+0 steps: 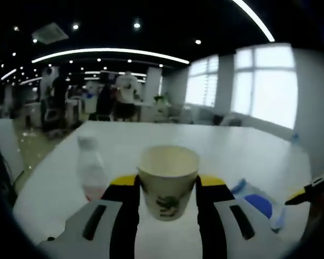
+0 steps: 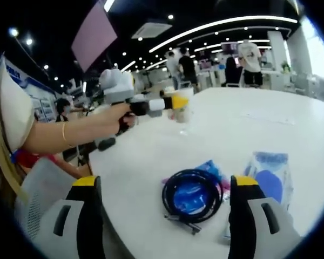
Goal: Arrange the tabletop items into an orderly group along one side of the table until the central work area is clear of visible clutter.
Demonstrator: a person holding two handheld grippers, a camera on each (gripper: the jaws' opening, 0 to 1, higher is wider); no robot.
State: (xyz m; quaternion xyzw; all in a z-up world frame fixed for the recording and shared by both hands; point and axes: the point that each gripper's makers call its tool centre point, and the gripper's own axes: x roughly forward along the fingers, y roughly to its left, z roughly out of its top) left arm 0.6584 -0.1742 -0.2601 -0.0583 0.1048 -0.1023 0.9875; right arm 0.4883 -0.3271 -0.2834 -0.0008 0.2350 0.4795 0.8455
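Two grippers are at work. In the left gripper view, a small clear bottle (image 1: 90,171) stands at centre left on the white tabletop (image 1: 232,145). At centre, my left gripper (image 1: 168,202) has its jaws closed on a paper cup (image 1: 168,181), upright and seemingly lifted off the surface. At lower right lies a blue-and-white packet (image 1: 259,205), and a black marker (image 1: 309,190) pokes in from the right edge.

In the right gripper view, my hand (image 2: 110,116) at upper left carries the left gripper with the cup (image 2: 182,110). At lower centre my right gripper (image 2: 164,208) stands wide open, holding nothing, over a coiled black cable (image 2: 193,195) lying on a blue wrapper. The packet (image 2: 270,181) sits just beside it, at lower right.

I judge the cup the main risk: thin paper squeezed hard could crumple or slip out, and swinging it low could topple the nearby bottle. The loose cable could uncoil if I catch only one loop.
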